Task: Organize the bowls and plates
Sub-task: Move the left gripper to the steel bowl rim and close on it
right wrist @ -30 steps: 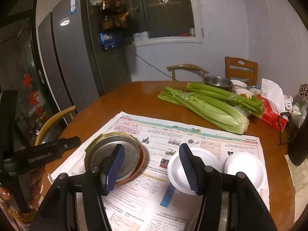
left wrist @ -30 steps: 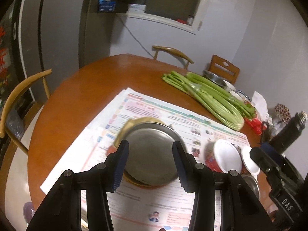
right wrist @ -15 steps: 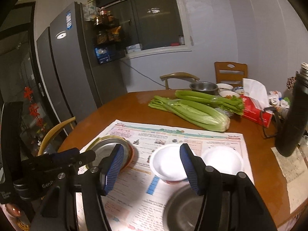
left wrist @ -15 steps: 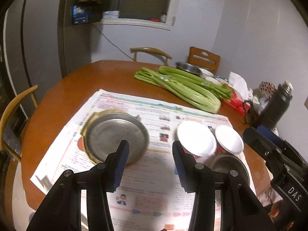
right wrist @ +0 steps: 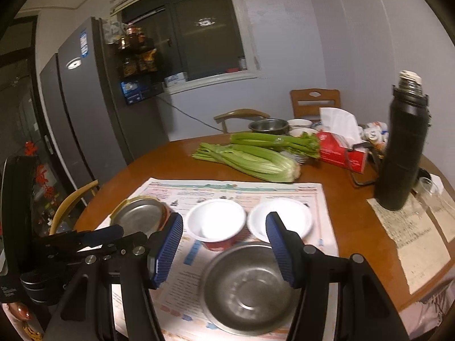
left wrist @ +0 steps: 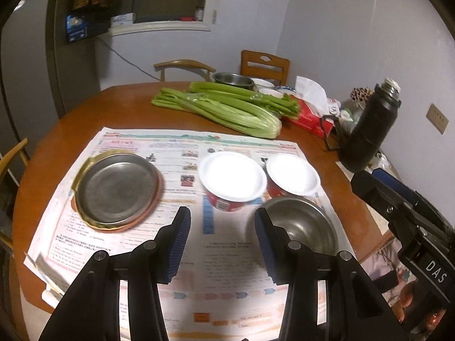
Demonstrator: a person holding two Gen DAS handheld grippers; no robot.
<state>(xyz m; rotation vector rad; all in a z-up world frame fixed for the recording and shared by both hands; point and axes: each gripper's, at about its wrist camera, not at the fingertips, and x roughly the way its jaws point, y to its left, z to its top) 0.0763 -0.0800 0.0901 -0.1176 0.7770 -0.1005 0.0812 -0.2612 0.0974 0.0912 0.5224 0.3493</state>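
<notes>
My right tool (right wrist: 224,244) hangs empty, its blue-padded jaws apart with nothing between them, and the round stainless-steel bowl (right wrist: 247,287) sits on the spread newspaper (right wrist: 287,191) directly below and just ahead of its fingertips, mouth up, so this hand is plainly the nearer one to it. My left tool (left wrist: 220,240) is also empty, jaws parted around bare newsprint; from it the same steel bowl lies just past its right finger, while the flat steel plate stacked on a gold-rimmed and a reddish dish (left wrist: 116,189) lies ahead to its left. Straight beyond both tools stand two red-sided bowls with white insides: the nearer red bowl (left wrist: 231,180) and the farther-right red bowl (left wrist: 293,174), side by side and almost touching, the first close behind the steel bowl's far rim. I judge the coming move to be a rim grasp on the steel bowl; being round it has no long axis, so any side serves, but the far rim is crowded by the red bowls. Well beyond, on the wooden worktop (right wrist: 176,159), lie celery bunches (right wrist: 256,156), a red tissue box (right wrist: 341,153) and a tall black flask (right wrist: 401,153), none in the way.
</notes>
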